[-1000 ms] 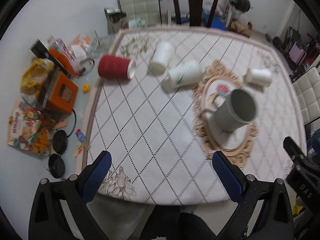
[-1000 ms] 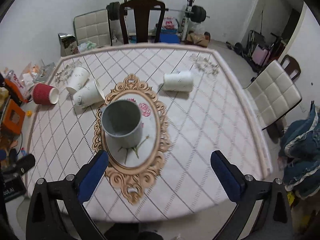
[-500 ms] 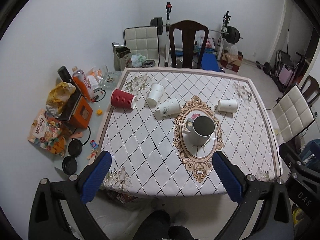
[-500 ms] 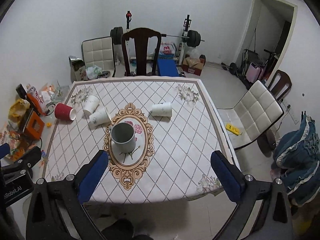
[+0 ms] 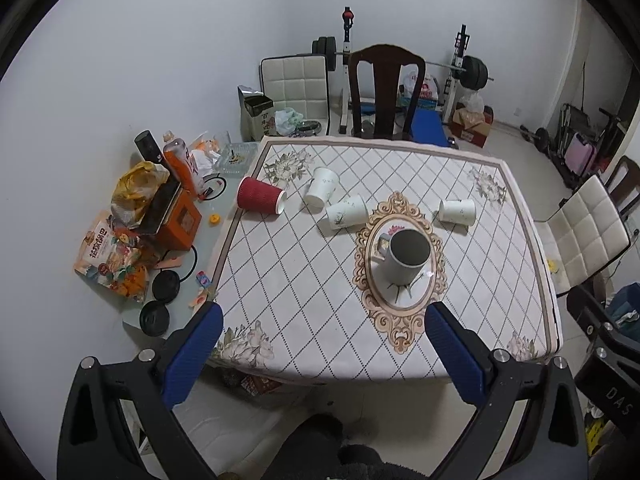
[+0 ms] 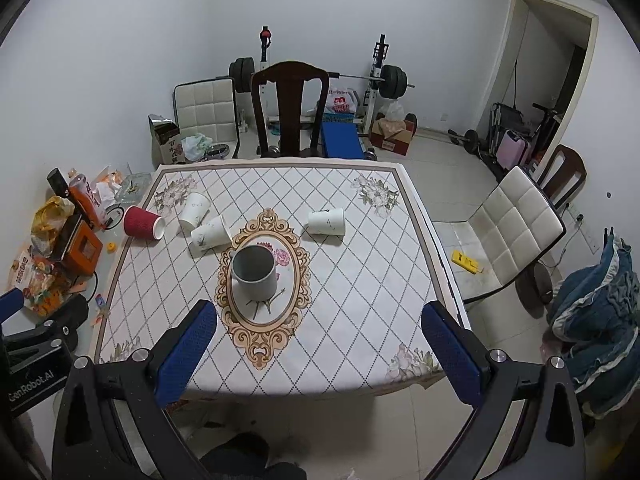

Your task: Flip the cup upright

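From the left wrist view, the left gripper [image 5: 322, 338] is held high, short of the near edge of the table [image 5: 304, 280] and tilted down toward it, its blue-padded fingers [image 5: 192, 354] spread wide with nothing between them. Ahead, nearer the right finger, a grey mug [image 5: 406, 254] stands upright on the oval medallion. Beyond the fingertips lie four cups on their sides: a red cup [image 5: 260, 200] toward the left finger's side, two white paper cups [image 5: 334, 198] touching near the middle, and a lone white cup [image 5: 458, 211] past the right finger. Bare cloth stretches between the fingertips and the mug; clutter [image 5: 152, 216] crowds the strip left of the table. From the right wrist view, the right gripper [image 6: 320, 340] likewise hangs above the near table edge [image 6: 320, 388], fingers [image 6: 450, 350] wide apart and holding nothing. The mug [image 6: 254, 270] stands just beyond the left finger, the red cup [image 6: 142, 222] and paired white cups [image 6: 204, 222] lie farther left, and the lone cup [image 6: 327, 222] lies straight ahead. Open cloth lies before the right finger, with a white chair [image 6: 516, 224] beyond the table's right edge.
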The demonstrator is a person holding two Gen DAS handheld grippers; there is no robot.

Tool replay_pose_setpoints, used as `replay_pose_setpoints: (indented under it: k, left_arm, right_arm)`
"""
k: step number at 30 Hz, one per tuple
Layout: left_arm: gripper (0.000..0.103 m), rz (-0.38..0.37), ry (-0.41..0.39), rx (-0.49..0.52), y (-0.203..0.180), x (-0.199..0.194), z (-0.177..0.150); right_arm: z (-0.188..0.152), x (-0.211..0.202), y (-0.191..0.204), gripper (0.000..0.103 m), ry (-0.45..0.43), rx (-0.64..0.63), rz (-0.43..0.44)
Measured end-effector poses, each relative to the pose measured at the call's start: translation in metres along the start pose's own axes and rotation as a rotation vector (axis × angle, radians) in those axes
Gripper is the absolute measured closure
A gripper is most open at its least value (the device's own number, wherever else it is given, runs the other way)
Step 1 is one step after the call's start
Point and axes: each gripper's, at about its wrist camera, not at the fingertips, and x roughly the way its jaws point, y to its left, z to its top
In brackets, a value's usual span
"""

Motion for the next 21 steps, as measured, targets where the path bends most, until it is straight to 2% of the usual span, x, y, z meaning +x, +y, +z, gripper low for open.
replay_pose_setpoints:
  k: [9,21]
  left_arm:
    - [0.0,-0.006,0.028,-0.003,0.001,0.005,-0.002]
    - [0.0,0.009,0.017,0.003,0.002,0.005,-0.002]
  right_arm:
    - [0.0,0.008,-0.002,0.0,0.044,-0.004,0.007]
    - [0.0,0.012,0.0,0.0,0.056,-0.012,0.021]
